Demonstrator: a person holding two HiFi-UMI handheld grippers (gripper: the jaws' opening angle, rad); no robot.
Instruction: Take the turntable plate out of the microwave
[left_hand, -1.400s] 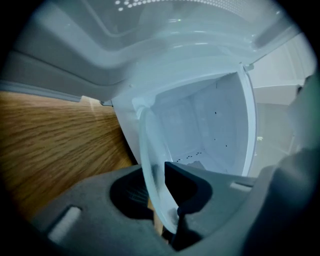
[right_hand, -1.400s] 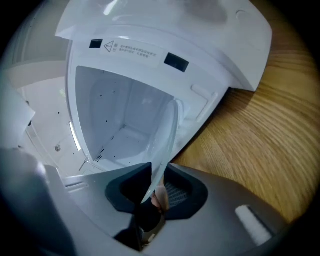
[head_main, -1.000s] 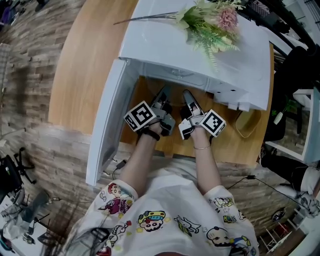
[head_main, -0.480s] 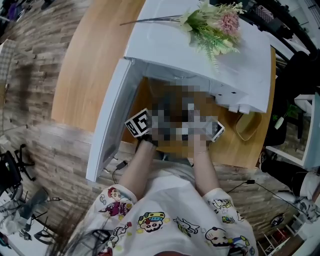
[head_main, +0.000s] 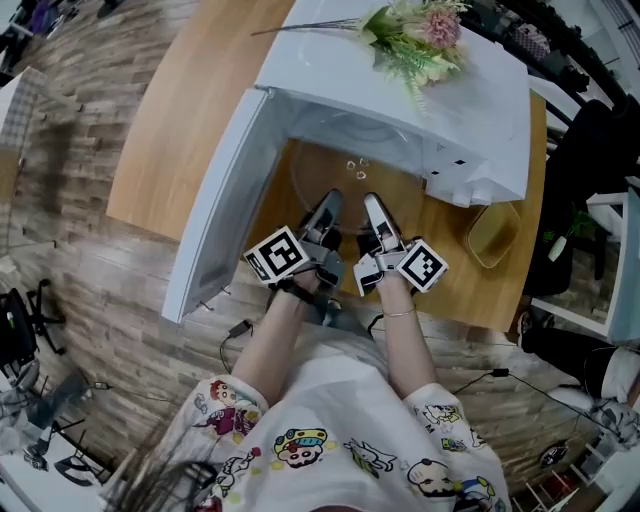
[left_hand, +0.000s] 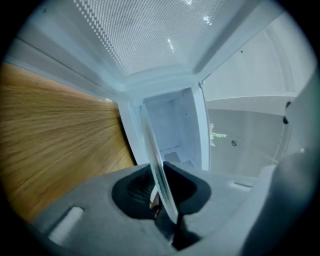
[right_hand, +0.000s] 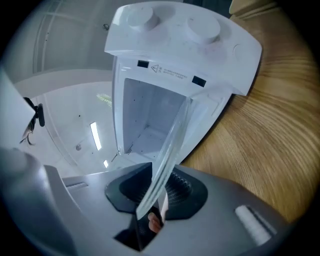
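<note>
A round clear glass turntable plate (head_main: 345, 172) is held by its near rim between 2 grippers, just in front of the mouth of a white microwave (head_main: 400, 85). The plate is off the floor of the oven and hangs over the light wooden bench (head_main: 190, 100). Its far part reaches in under the microwave's front edge.

The left gripper (head_main: 327, 212) has the plate's rim edge-on between its dark jaws. The jaws have just been opening a little, yet the pads are pressed on the glass. The right gripper (head_main: 373, 212) sits just beside it, to the right, with its jaws closed on the same rim, narrowly apart by the thickness of the glass. Both grippers point level toward the oven.

The microwave's white door (head_main: 215, 190) stands swung open on the left. A spray of pink and green artificial flowers (head_main: 420, 35) lies on top of the microwave, toward the far right. A yellowish translucent container (head_main: 492, 235) rests on the bench to the right of the oven.
</note>
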